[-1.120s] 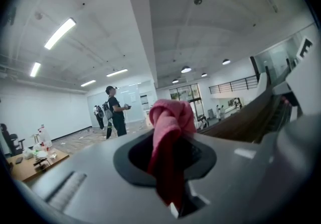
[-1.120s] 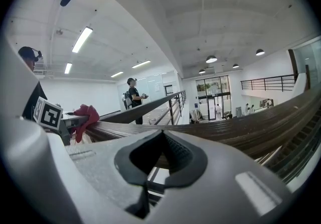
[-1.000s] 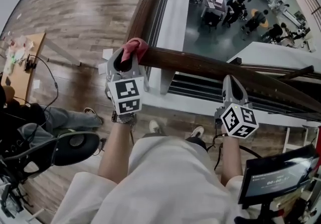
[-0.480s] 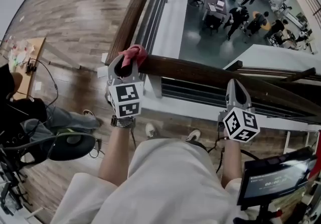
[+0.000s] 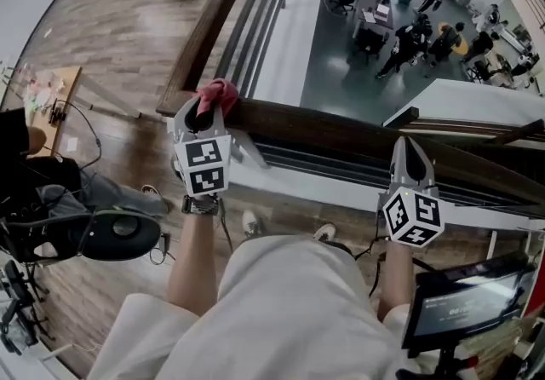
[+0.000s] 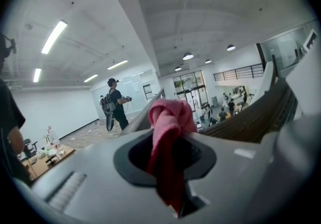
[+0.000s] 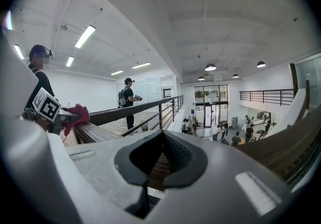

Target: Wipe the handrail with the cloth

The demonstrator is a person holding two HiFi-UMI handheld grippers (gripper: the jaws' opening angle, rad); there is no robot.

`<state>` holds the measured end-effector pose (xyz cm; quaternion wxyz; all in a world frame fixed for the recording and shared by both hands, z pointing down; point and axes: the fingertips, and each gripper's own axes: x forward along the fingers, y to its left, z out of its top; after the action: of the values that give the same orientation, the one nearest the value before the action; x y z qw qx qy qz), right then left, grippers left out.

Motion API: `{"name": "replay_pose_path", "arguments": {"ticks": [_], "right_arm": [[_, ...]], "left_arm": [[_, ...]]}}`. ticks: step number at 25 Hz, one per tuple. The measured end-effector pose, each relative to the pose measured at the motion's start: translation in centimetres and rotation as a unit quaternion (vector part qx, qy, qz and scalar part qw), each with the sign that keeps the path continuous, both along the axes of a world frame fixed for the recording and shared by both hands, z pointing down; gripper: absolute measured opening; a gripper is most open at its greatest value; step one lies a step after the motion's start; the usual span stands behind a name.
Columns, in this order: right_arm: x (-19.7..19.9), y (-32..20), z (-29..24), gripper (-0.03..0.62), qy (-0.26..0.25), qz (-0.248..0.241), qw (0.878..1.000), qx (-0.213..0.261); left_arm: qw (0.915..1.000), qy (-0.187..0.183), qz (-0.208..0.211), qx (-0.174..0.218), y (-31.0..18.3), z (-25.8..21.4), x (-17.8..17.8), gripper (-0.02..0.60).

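Wooden flooring runs along this upper walkway, and a hall with people lies below the dark handrail (image 5: 341,127). My left tool (image 5: 204,112) is clamped on the pink cloth (image 5: 218,95), which lies against the handrail at its corner. My right tool (image 5: 410,151) has its jaws closed together, with its tip at the handrail further right, well apart from the cloth.

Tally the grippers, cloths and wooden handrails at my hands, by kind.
2 grippers: left gripper, right gripper
1 pink cloth, clamped in the left jaws
1 wooden handrail, turning a corner
Total: 4
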<state>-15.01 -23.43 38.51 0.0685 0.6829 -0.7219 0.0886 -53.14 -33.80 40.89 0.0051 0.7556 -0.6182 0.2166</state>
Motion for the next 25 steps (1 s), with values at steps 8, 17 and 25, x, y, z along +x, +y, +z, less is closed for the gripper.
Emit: {"name": "replay_pose_path", "arguments": {"ticks": [8, 17, 25], "right_arm": [[4.7, 1.0, 0.3, 0.003, 0.006, -0.007, 1.000, -0.004], [7.4, 1.4, -0.5, 0.003, 0.016, -0.031, 0.999, -0.006], [8.2, 2.1, 0.0, 0.003, -0.010, -0.027, 0.999, -0.024]], "left_arm": [[0.9999, -0.010, 0.002, 0.011, 1.3, -0.4, 5.5, 0.086], [0.9998, -0.002, -0.018, 0.012, 1.4, -0.7, 8.0, 0.087], [0.9997, -0.003, -0.007, 0.024, 2.4, -0.8, 8.3, 0.086]]}}
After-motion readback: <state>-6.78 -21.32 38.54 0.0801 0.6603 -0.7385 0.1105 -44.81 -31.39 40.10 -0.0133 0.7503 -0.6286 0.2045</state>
